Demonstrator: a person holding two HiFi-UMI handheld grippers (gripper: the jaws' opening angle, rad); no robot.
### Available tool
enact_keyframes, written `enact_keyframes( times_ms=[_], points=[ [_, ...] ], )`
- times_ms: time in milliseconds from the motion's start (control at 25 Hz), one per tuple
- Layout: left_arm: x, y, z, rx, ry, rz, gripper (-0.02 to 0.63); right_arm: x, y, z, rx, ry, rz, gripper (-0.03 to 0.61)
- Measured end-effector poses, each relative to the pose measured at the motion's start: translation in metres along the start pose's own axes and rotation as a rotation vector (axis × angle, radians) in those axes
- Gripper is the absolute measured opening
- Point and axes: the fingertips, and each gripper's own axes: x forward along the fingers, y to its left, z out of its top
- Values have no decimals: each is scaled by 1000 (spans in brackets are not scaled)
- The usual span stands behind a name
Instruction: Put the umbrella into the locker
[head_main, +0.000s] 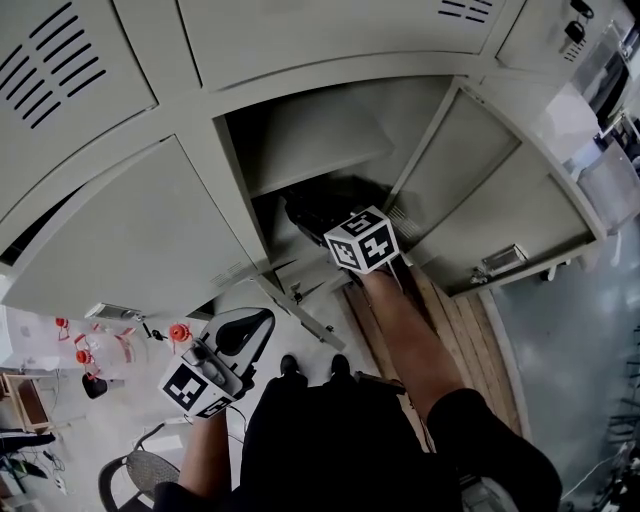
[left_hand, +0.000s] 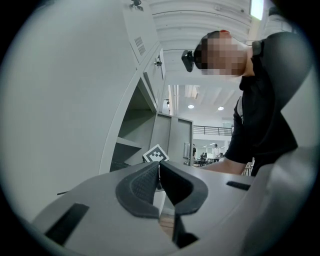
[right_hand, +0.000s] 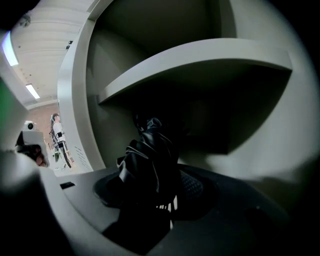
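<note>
Brown slatted wooden platform (head_main: 455, 320) lies on the floor, right. Small red plastic objects (head_main: 179, 332) sit left. Round grey mesh seat (head_main: 135, 472) stands near left.

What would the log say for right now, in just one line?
right gripper: shut on umbrella, inside open locker, under shelf | left gripper: shut, empty, outside locker | umbrella: not yet released

Black short-sleeved shirt (head_main: 480, 440), black shoes (head_main: 292, 366); grey plastic left claw (left_hand: 159, 167) and right claw (right_hand: 165, 192) each carry a black-and-white marker cube (head_main: 362, 240).
</note>
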Motion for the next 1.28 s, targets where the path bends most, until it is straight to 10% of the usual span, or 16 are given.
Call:
enact_keyframes(
  times_ms=[1280],
  points=[
    [0,1,-9,-5,36,51,18,73,-10,-16,-193,196,31,229]
  ],
)
